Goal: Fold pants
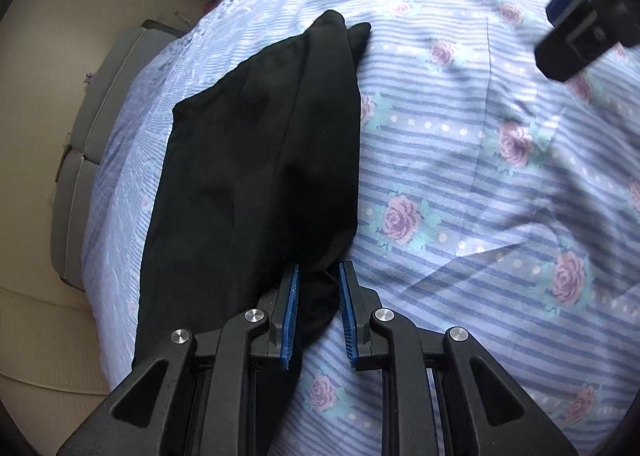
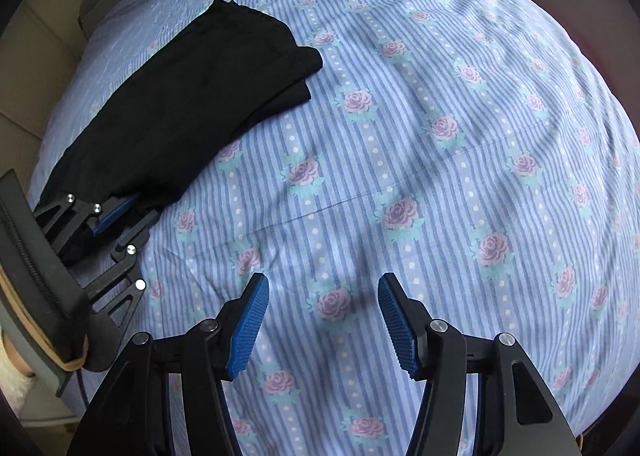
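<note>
We see the black pants (image 1: 256,160) lying folded lengthwise along the left edge of the bed (image 1: 500,184), on its striped floral sheet. Our left gripper (image 1: 319,288) has its jaws spread around a bunch of pants fabric. Our right gripper (image 2: 323,296) hovers over bare sheet, well apart from the pants, jaws spread wide.
</note>
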Demonstrator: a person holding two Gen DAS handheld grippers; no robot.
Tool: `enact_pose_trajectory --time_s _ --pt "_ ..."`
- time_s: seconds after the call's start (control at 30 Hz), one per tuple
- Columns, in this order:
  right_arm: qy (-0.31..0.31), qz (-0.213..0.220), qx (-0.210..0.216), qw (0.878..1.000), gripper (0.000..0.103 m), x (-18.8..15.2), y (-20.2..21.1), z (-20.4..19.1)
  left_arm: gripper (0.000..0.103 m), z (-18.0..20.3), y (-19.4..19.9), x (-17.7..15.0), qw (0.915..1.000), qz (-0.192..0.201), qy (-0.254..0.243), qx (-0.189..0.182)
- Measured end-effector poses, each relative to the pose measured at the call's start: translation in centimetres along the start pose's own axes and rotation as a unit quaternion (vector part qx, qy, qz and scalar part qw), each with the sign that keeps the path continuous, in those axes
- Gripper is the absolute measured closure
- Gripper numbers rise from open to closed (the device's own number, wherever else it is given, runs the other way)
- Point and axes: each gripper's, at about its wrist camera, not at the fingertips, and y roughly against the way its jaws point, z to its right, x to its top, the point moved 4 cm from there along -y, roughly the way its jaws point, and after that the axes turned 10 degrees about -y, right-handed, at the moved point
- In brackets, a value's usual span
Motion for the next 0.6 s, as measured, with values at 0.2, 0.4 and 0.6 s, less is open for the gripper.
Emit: enact_pose_trajectory --time_s 0.2,0.4,0.6 --pt "-0.002 0.034 0.027 0.999 0.056 4.4 -0.4 -0.5 0.096 -3.9 2.1 -1.1 0.9935 -0.001 0.099 -0.057" --pt "-0.027 0.025 0.069 0.997 0.060 8.8 -2.8 -1.1 0.097 -4.8 3.0 -2.7 0.9858 -0.013 0.144 -0.085" --pt "-0.052 0.007 0.095 0.994 0.061 10.5 -5.5 -2.0 0.096 -4.9 2.5 -2.1 0.9834 -0.019 0.158 -0.088"
